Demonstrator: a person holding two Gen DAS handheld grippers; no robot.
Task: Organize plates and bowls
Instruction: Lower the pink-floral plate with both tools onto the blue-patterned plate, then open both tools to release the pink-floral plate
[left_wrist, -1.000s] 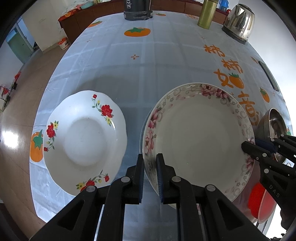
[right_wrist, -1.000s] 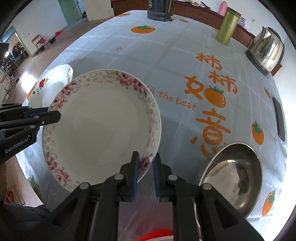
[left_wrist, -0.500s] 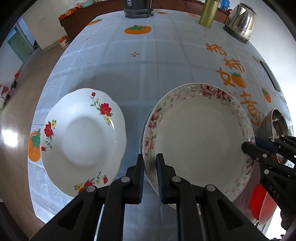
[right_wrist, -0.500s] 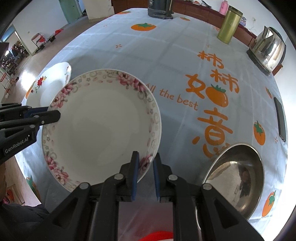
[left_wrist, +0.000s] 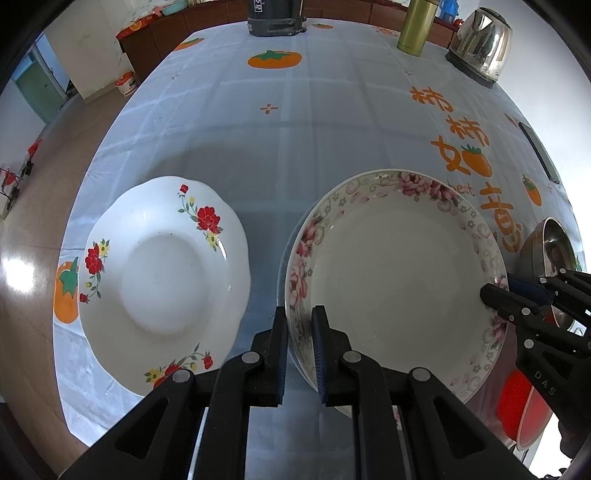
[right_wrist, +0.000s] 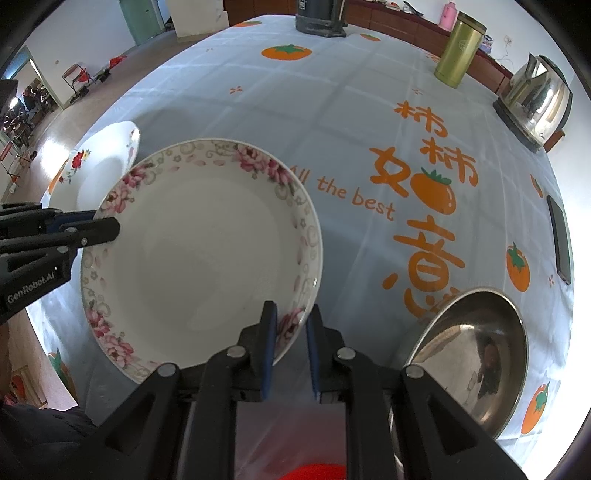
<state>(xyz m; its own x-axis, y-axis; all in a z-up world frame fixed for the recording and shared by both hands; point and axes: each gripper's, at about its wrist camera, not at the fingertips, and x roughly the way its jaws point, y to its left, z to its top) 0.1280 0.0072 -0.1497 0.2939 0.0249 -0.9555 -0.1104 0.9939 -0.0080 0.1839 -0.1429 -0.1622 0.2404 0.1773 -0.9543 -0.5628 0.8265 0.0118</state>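
The pink-flowered plate (left_wrist: 395, 273) hung gripped at opposite rims by both claws, left claw (left_wrist: 299, 328) and right claw (right_wrist: 290, 332); the red-flowered plate (left_wrist: 162, 277) lay just left of it, nearer the left claw.

Both wrist views look closely down from opposite sides, sharing the pink-rimmed plate (left_wrist: 395, 273) (right_wrist: 199, 254).

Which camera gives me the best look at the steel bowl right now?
The right wrist view. There the steel bowl shows nearly whole, rim and shiny inside, on the table beside the pink-flowered plate. The left wrist view catches only a sliver of it at the frame edge, partly behind the right gripper.
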